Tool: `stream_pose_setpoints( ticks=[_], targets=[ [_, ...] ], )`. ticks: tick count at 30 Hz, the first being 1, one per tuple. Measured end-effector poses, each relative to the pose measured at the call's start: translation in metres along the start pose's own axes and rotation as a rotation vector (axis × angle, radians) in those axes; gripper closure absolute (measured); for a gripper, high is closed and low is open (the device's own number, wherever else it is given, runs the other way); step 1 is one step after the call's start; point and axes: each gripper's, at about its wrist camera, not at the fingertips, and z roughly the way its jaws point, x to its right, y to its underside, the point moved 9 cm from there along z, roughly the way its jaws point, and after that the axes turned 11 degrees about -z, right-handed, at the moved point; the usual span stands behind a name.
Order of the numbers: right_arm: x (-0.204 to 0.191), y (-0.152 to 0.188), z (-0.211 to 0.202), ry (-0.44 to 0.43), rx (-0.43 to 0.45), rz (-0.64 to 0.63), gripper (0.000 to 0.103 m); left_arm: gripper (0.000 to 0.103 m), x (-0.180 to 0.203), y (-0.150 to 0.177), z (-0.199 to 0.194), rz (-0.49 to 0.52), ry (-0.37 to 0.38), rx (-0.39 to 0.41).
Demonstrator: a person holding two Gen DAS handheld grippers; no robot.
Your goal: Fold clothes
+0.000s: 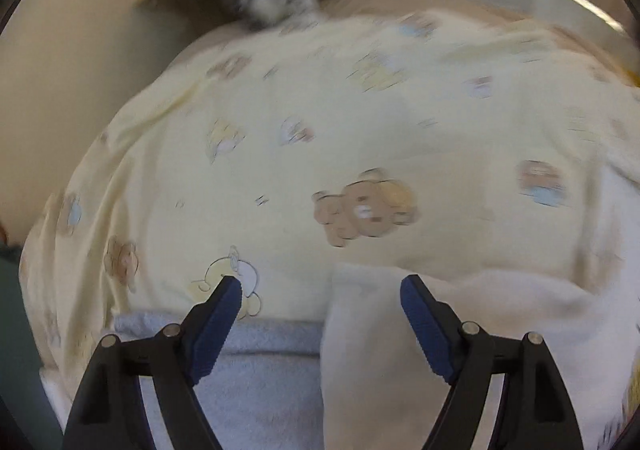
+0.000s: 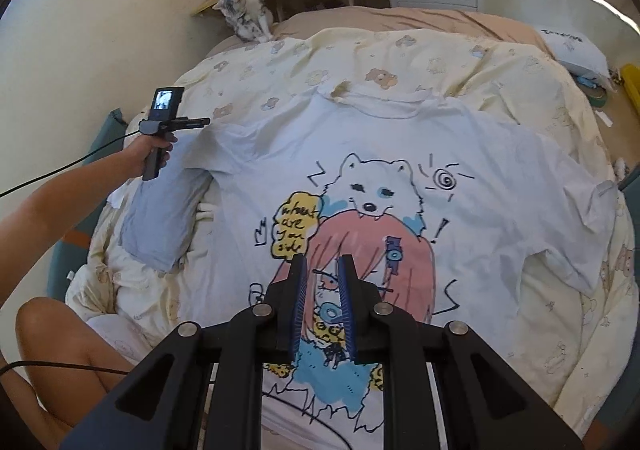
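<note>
t-shirt [image 2: 460, 186] flat on duvet [image 2: 440, 62]; left gripper [image 1: 320, 286] jaws wide, empty; right gripper [image 2: 323, 270] jaws narrow, holding nothing.

My white T-shirt [image 2: 460, 154] carries a cartoon print [image 2: 360, 234] in pink, sky blue and yellow, outlined in black. My duvet [image 2: 400, 50] is pale yellow with brown bears. My cat [image 2: 246, 10] is grey-and-white tabby.

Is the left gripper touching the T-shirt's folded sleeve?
Cannot tell. In the left wrist view the left gripper stands open over the sleeve; blur hides any gap.
</note>
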Motion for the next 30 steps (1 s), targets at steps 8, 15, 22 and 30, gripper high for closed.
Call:
stream_pose_setpoints(
  ticks=[8,15,22,30],
  targets=[
    [0.01,-0.003,0.007,0.01,-0.016,0.022,0.085,0.097,0.028,0.006,0.013,-0.044,0.172,-0.087],
    [0.002,-0.003,0.022,-0.023,-0.037,-0.01,0.085,0.102,0.046,-0.015,-0.048,0.133,0.281,0.075],
    [0.005,0.001,0.023,-0.027,-0.041,-0.009,0.085,0.102,0.004,-0.062,-0.122,0.107,0.35,0.307],
    [0.001,-0.002,0.022,-0.029,-0.034,-0.017,0.085,0.093,-0.029,-0.056,-0.078,0.15,-0.039,0.208]
  ],
)
